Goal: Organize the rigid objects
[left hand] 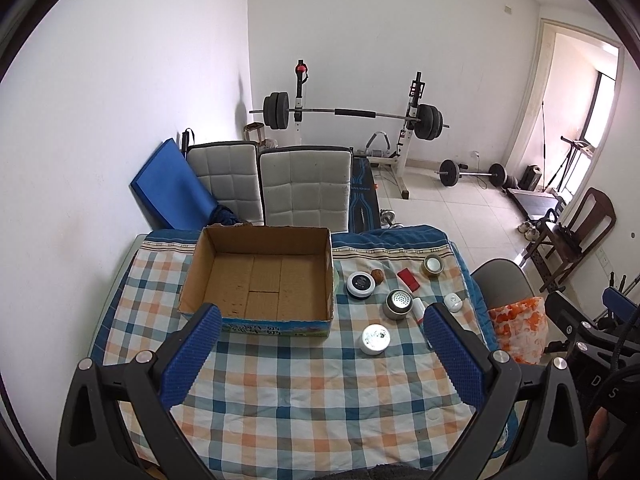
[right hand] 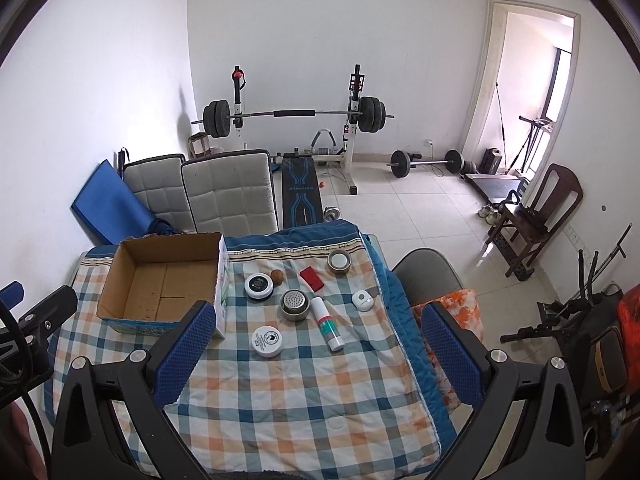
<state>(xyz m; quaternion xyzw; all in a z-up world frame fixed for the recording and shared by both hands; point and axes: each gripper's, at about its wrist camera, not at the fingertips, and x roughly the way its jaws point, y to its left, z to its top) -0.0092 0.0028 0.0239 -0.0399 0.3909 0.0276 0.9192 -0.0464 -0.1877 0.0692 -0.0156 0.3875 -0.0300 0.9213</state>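
Right wrist view: right gripper (right hand: 316, 344) hangs above the near part of the checked cloth (right hand: 280, 392), jaws wide and holding nothing; left gripper (left hand: 320, 344) likewise wide and unloaded, aimed between the box and the loose items. Cardboard box (right hand: 120, 276) sits at far left of the table, open-topped, nothing inside. All rigid items lie to its right on the cloth: white round tin (right hand: 267, 341) nearest, white tube with red and green bands (right hand: 329, 324) lying flat just right of it, metal perforated cap (right hand: 295, 305) touching or just beside the tube's far end (cannot tell which), black-topped tin (right hand: 259, 286), small brown nut-like ball (right hand: 277, 276), red flat block (right hand: 312, 279), tape roll (right hand: 339, 262) farthest, white oval piece (right hand: 363, 301) near the right edge. Judged step: first pick, none yet boxed. Advice: take the white round tin first, since it stands apart from its neighbours; come straight down, pads on opposite sides of the rim, lift clear of the box's near wall before carrying left. Hazards: cloth is soft and quilted, low items may sink and slip; the tube may roll; the cap crowds the tube. Off-table: grey chairs (right hand: 228, 196), barbell rack (right hand: 296, 114), orange-patterned bag (right hand: 456, 308) beside the right edge.
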